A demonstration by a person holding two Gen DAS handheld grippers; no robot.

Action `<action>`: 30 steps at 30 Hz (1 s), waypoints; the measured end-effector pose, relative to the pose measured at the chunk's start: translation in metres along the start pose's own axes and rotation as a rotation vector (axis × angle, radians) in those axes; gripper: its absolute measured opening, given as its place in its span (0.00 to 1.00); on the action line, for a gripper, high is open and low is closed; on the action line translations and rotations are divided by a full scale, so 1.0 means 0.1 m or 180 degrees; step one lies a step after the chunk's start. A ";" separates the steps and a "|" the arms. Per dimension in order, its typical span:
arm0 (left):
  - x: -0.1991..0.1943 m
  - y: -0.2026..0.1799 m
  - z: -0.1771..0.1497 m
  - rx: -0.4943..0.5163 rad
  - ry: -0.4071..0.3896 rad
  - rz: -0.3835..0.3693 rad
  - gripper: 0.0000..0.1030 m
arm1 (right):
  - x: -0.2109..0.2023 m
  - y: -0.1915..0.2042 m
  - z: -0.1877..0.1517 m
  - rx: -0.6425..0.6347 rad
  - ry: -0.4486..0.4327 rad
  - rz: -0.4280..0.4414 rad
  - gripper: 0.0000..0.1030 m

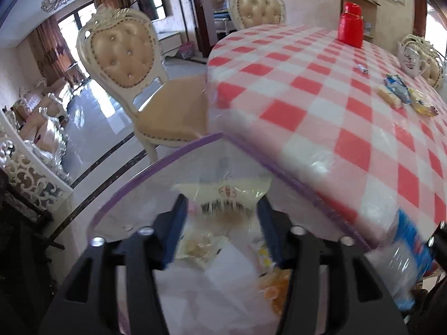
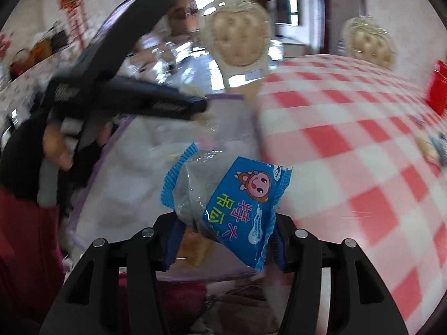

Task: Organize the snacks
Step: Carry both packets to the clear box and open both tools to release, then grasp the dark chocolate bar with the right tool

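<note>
A clear zip bag with a purple rim (image 1: 156, 164) hangs beside the table edge, with several snack packets inside. My left gripper (image 1: 220, 212) is shut on the bag's near wall and holds it up; it also shows in the right wrist view (image 2: 192, 109). My right gripper (image 2: 223, 237) is shut on a blue snack packet (image 2: 240, 209) with a cartoon face, held over the bag's mouth (image 2: 223, 98). That packet shows at the lower right of the left wrist view (image 1: 410, 251). More snack packets (image 1: 396, 90) lie on the checked table.
The round table has a red and white checked cloth (image 1: 321, 106). A red container (image 1: 350, 25) and a white teapot (image 1: 412, 58) stand at its far side. Cream upholstered chairs (image 1: 125, 58) stand around the table.
</note>
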State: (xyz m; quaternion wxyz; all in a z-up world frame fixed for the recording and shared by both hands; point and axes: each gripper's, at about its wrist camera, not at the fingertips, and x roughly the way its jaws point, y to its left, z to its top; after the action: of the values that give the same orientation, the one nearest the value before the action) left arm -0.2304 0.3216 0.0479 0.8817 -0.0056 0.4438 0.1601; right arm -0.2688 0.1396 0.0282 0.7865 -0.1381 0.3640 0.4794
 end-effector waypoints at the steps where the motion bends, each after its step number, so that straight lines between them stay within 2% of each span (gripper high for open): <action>1: 0.00 0.02 0.01 -0.0031 0.0005 0.0037 0.79 | 0.01 0.03 -0.01 -0.0039 0.0012 0.0061 0.53; 2: -0.02 0.03 0.01 -0.0066 -0.0005 0.0095 0.84 | 0.00 0.05 -0.01 -0.0077 -0.0008 0.0116 0.55; 3: -0.04 0.03 0.03 -0.0117 -0.0016 0.0147 0.84 | -0.02 0.07 -0.01 -0.0085 -0.0042 0.0125 0.59; 5: -0.06 -0.02 0.05 -0.0142 -0.0022 0.0087 0.86 | -0.12 0.00 0.01 -0.0023 -0.0173 0.0081 0.60; 9: -0.09 -0.26 0.07 0.0005 -0.0094 0.0054 0.86 | -0.35 -0.29 0.01 0.0255 -0.0354 -0.0039 0.61; 16: -0.15 -0.84 0.12 0.0192 -0.0229 -0.0305 0.86 | -0.77 -1.06 -0.20 0.0899 -0.0592 -0.0348 0.63; 18: -0.15 -1.01 0.14 0.0241 -0.0236 -0.0367 0.93 | -0.91 -1.33 -0.29 0.1114 -0.0670 -0.0445 0.66; 24: -0.20 -1.72 0.27 0.0562 -0.0268 -0.0568 0.96 | -1.25 -1.99 -0.60 0.1635 -0.0799 -0.0785 0.71; 30: -0.12 -2.58 0.48 0.0852 -0.0134 -0.0908 0.97 | -1.53 -2.54 -0.94 0.2049 -0.0837 -0.1122 0.75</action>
State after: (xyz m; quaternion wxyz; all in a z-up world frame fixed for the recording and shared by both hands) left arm -0.1258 0.0809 0.0526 0.8974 0.0523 0.4374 -0.0268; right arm -0.1351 -0.1417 0.0371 0.8999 0.1179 0.3626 0.2117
